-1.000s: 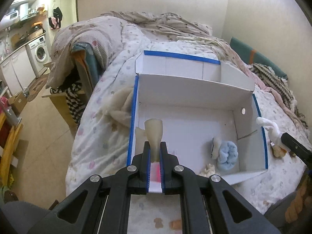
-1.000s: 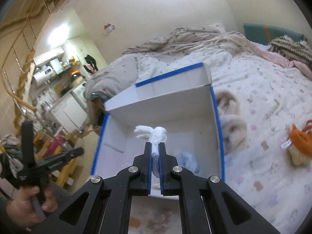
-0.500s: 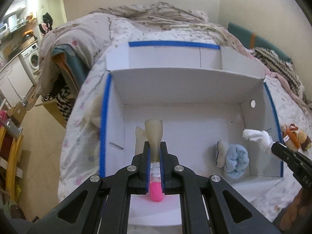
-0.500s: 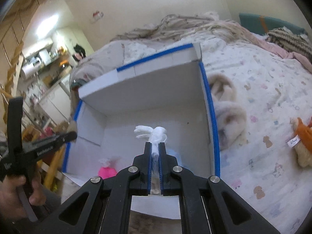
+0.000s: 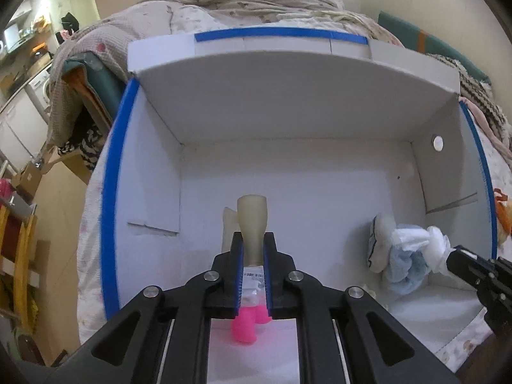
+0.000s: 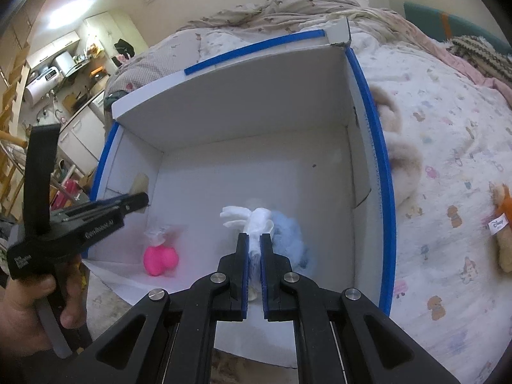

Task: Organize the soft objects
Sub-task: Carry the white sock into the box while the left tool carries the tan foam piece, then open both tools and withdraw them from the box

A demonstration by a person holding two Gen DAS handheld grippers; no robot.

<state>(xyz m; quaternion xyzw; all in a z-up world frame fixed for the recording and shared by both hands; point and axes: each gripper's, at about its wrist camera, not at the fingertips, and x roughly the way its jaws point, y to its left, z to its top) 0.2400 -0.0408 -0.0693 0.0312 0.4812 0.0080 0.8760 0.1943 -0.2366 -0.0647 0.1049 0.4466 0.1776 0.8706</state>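
A white cardboard box (image 5: 288, 102) with blue taped rims lies open on the bed. My left gripper (image 5: 252, 240) is shut on a soft toy: its beige part (image 5: 251, 214) sticks out past the fingertips and its pink part (image 5: 244, 324) hangs under the jaws. In the right wrist view the pink part (image 6: 160, 257) is low over the box's (image 6: 240, 112) front left floor, below the left gripper (image 6: 142, 199). My right gripper (image 6: 254, 240) is shut on a white glove-like toy (image 6: 252, 222), held just over a light blue fluffy piece (image 6: 289, 240) in the front right corner.
A cream fluffy plush (image 6: 403, 160) lies against the box's right wall outside, and an orange plush (image 6: 502, 217) lies further right on the patterned duvet (image 6: 448, 121). A person's hand (image 6: 25, 304) holds the left gripper. Floor and kitchen units are at left.
Both grippers have sunk into the box with their toys still held. The pink part has come down close to the box floor, and the white toy now sits over the blue piece.
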